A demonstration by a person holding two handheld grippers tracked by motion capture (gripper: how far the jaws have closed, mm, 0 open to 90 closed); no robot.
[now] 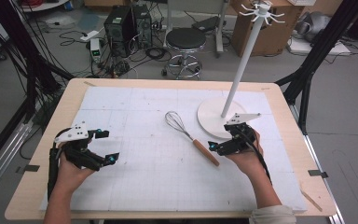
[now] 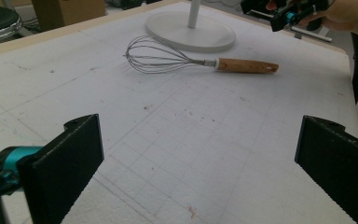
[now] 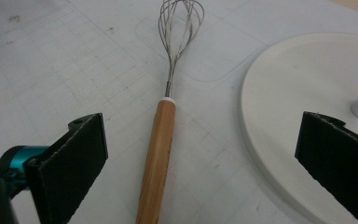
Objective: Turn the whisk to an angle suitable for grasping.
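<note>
Right gripper view looks down the whisk (image 3: 161,135), its wooden handle lying flat on the counter (image 1: 135,177) beside the white stand (image 3: 298,98). The right hand-held gripper (image 3: 200,163), jaws spread wide, straddles the handle, seemingly lining up a grasp; the left hand-held gripper (image 1: 100,147) waits agape, well apart.

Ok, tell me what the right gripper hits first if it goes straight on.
Most likely the whisk: its wooden handle lies between the open jaws of the right gripper, just ahead on the mat. Depth is hard to judge.
</note>
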